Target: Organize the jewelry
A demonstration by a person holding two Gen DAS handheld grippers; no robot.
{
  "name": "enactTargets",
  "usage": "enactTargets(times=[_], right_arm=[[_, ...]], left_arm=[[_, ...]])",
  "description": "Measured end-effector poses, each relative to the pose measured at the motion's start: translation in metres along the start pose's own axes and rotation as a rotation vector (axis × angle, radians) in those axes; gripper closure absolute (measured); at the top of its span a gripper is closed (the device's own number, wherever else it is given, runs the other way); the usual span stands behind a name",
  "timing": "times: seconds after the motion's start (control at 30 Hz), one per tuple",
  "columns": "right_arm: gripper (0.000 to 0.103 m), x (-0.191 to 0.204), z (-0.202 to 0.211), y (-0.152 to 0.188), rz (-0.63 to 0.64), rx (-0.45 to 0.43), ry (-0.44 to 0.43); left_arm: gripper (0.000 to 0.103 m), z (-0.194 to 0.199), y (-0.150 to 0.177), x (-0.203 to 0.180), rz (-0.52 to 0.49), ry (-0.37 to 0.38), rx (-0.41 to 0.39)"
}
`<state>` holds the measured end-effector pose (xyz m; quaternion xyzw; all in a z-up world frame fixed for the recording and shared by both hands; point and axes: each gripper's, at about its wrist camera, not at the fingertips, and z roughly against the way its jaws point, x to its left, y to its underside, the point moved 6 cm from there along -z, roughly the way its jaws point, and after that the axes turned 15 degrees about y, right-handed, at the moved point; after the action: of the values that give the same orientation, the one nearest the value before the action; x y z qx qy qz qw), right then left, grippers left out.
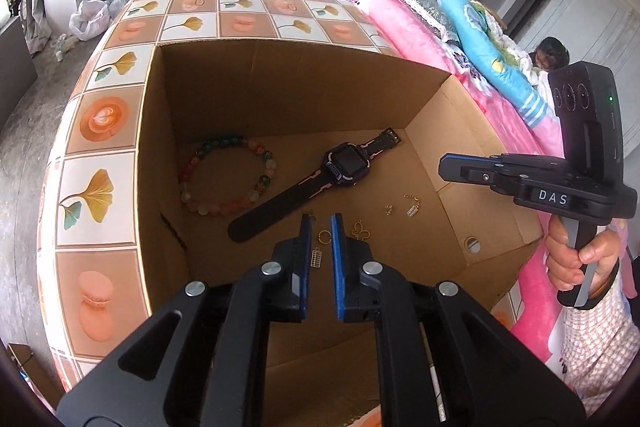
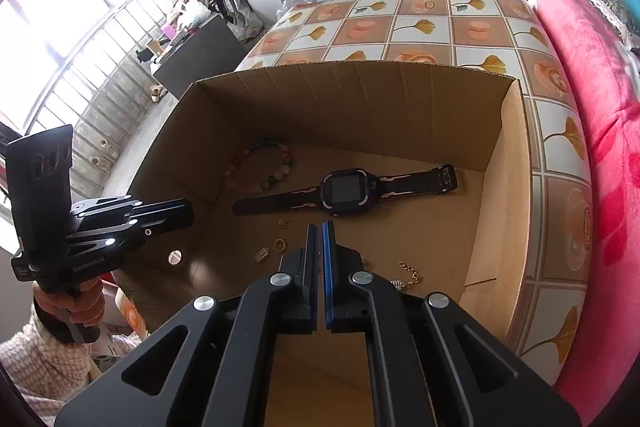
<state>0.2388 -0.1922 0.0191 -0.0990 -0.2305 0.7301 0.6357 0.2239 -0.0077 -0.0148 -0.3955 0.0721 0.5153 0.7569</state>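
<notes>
- Table [image 1: 100, 115] with a tiled leaf-and-coffee print cover; pink bedding [image 2: 592, 75] runs along one side of it.
- Open cardboard box [image 1: 280, 87] sits on the table; all the jewelry lies on its floor.
- Black watch [image 1: 320, 179] lies flat, strap stretched out diagonally, about mid-floor.
- Beaded bracelet [image 1: 224, 179] lies in the far-left corner of the box, just beside the watch's strap, apart from it.
- Left gripper [image 1: 320, 227] hangs above the box pointing down; jaws a narrow slit apart, nothing pinched. Seen through the gap: a small gold ring [image 1: 324, 237] and a little rectangular charm [image 1: 316, 257] on the floor below.
- Right gripper [image 2: 319, 231] also above the box, pointing down; jaws pressed together, nothing between them.
- Gold butterfly piece [image 1: 360, 231] lies just right of the left gripper's fingertip.
- Short gold chain with a charm [image 1: 412, 207] lies further right, near the box's right wall; tiny gold bits [image 1: 389, 209] just beside it.
- A hand [image 1: 576, 255] holds the right gripper's handle at the frame edge.
</notes>
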Motion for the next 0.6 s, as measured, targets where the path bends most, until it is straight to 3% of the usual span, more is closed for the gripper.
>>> enactTargets(times=[0.2, 0.37, 0.5, 0.6], right_arm=[[0.097, -0.006, 0.014, -0.001, -0.013, -0.047, -0.013], [0.091, -0.01, 0.037, 0.002, -0.033, -0.102, -0.026], [0.089, -0.011, 0.077, 0.013, -0.039, -0.212, -0.051], [0.08, -0.013, 0.115, 0.035, -0.027, -0.322, -0.058]], left_arm=[[0.093, 0.004, -0.001, -0.005, -0.018, -0.038, -0.019], [0.088, 0.021, -0.002, -0.018, -0.056, -0.058, -0.079], [0.086, 0.052, 0.004, -0.038, -0.124, -0.068, -0.176], [0.079, 0.082, 0.02, -0.052, -0.197, -0.077, -0.266]])
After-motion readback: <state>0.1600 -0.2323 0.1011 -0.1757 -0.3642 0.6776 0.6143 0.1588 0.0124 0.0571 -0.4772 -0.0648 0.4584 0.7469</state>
